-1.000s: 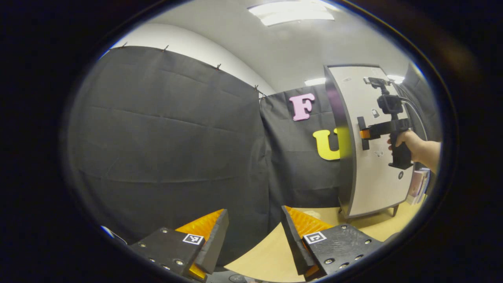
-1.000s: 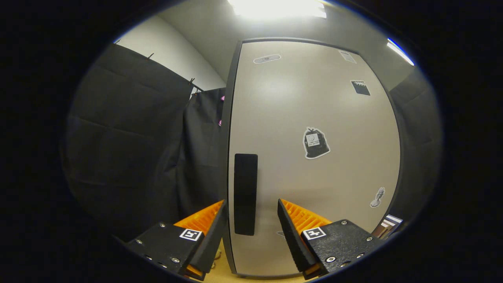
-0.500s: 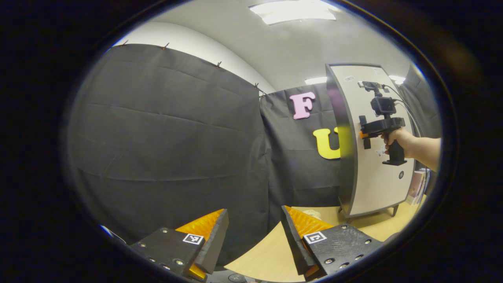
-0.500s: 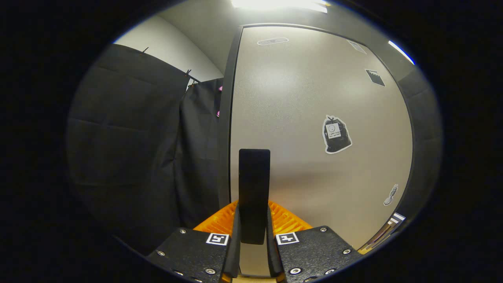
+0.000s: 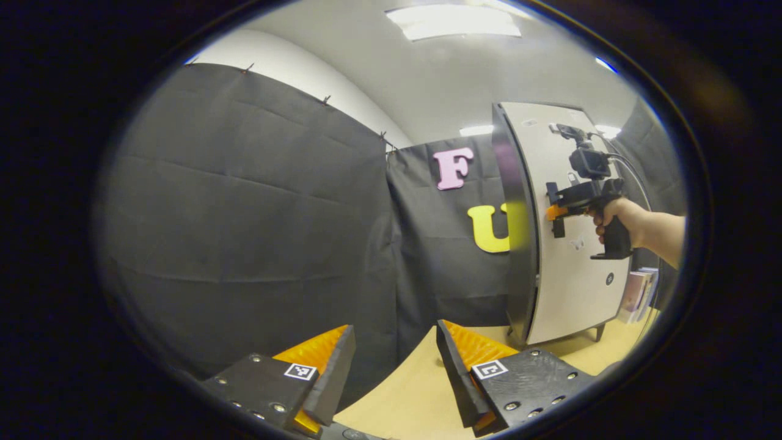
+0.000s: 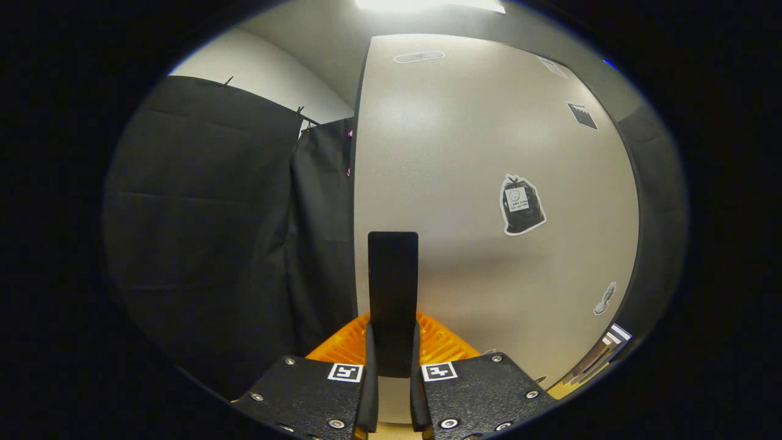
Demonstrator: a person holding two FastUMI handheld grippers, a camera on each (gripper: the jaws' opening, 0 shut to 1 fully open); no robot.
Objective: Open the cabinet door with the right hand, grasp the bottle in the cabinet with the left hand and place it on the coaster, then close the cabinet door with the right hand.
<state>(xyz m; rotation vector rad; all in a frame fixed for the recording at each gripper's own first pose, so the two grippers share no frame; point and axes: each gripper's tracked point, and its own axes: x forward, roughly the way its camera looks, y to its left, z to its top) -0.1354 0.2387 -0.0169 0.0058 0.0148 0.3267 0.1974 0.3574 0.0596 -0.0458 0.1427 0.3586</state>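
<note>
**Right gripper is pinching the door handle**

The left gripper [image 5: 391, 373] is waiting low over the wooden table [image 5: 415, 397]. Its two fingers are standing wide apart with nothing between them. I think it is sitting open like that so it is ready to grab the bottle once the door is out of the way.

Off to its right, a hand [image 5: 617, 214] is holding the right gripper [image 6: 393, 357] up against the cabinet door [image 6: 489, 183]. Both fingers are squeezing the dark handle [image 6: 393, 287], which is sticking straight up between them. That tight pinch is what will let the hand swing the door.

The door is pale, flat and tall, with a dark edge and a few small stickers. It is looking barely open, if at all. The bottle and the coaster are somewhere I cannot see from here, so the opening step is what is happening.
</note>
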